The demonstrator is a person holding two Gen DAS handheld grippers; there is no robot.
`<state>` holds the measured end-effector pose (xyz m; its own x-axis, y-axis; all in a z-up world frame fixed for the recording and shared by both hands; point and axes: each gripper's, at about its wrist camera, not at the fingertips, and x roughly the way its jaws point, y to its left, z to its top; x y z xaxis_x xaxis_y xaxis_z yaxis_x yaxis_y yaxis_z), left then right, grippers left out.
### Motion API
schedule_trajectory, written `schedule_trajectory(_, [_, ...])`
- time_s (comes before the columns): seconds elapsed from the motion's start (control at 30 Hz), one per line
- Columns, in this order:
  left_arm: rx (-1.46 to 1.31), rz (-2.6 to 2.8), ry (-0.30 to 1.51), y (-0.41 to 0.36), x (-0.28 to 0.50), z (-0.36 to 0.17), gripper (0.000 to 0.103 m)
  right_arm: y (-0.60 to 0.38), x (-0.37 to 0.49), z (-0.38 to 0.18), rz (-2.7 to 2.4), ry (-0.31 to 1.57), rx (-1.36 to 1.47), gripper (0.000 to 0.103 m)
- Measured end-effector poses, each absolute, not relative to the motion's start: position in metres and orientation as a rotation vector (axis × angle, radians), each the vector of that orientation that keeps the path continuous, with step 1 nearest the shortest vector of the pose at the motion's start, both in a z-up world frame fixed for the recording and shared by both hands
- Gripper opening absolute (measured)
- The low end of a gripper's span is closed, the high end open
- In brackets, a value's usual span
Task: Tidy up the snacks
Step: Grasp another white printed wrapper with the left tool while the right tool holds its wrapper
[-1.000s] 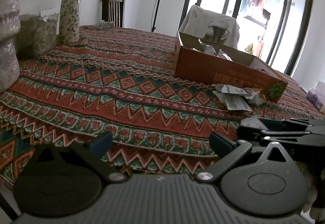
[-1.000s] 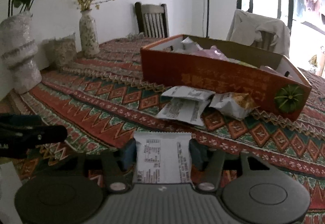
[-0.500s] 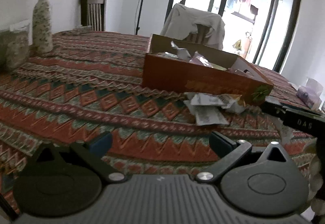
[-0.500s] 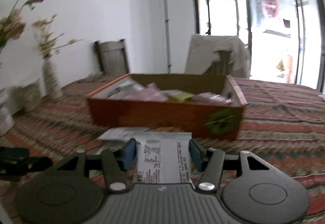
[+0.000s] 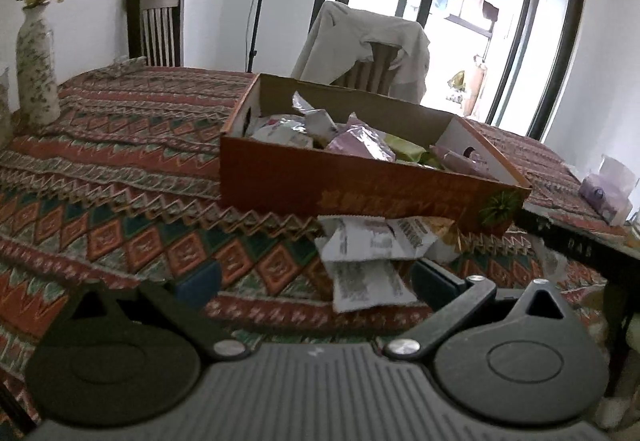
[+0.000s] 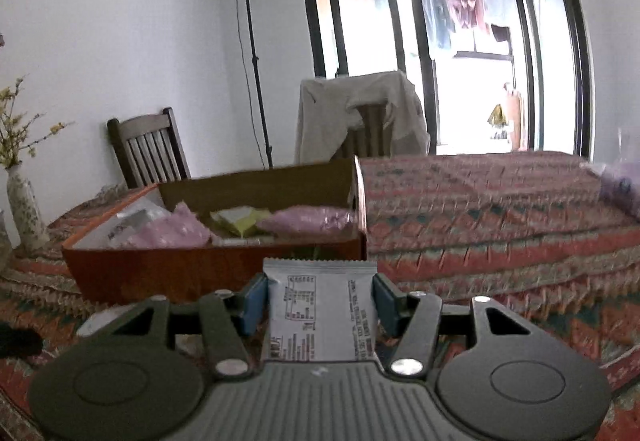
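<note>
An orange cardboard box (image 5: pixel 360 185) (image 6: pixel 172 273) sits on the patterned tablecloth with several snack packets inside. Loose white snack packets (image 5: pixel 368 253) lie on the cloth against the box's near wall. My left gripper (image 5: pixel 316 281) is open just short of those packets, nothing between its blue pads. My right gripper (image 6: pixel 320 299) is shut on a white snack packet (image 6: pixel 320 313), held flat just in front of the box's near wall. The dark bar of the right gripper (image 5: pixel 576 241) crosses the right edge of the left wrist view.
A patterned vase (image 5: pixel 36 73) (image 6: pixel 26 209) with yellow flowers stands at the table's far left. Two chairs (image 6: pixel 148 149) (image 6: pixel 364 121) stand behind the table, one draped with a pale cloth. A purple-white pack (image 5: pixel 608 189) lies at the right. A lamp stand (image 6: pixel 252 53) rises behind.
Both grippers have moved toward the box, which looms larger in each view. The right gripper swung right and rolled, still gripping the white packet. The left gripper stayed open and now hovers by the loose packets.
</note>
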<state>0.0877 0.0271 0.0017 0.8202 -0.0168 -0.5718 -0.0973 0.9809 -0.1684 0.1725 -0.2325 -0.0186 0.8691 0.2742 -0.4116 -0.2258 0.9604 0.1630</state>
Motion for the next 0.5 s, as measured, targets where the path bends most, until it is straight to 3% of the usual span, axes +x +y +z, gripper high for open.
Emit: schedule_trajectory(0.5, [-0.101,0.135,0.684,-0.001,0.162,-0.009,0.103,-0.242,0.177,-0.026,0.243,0.458,0.166,0.056])
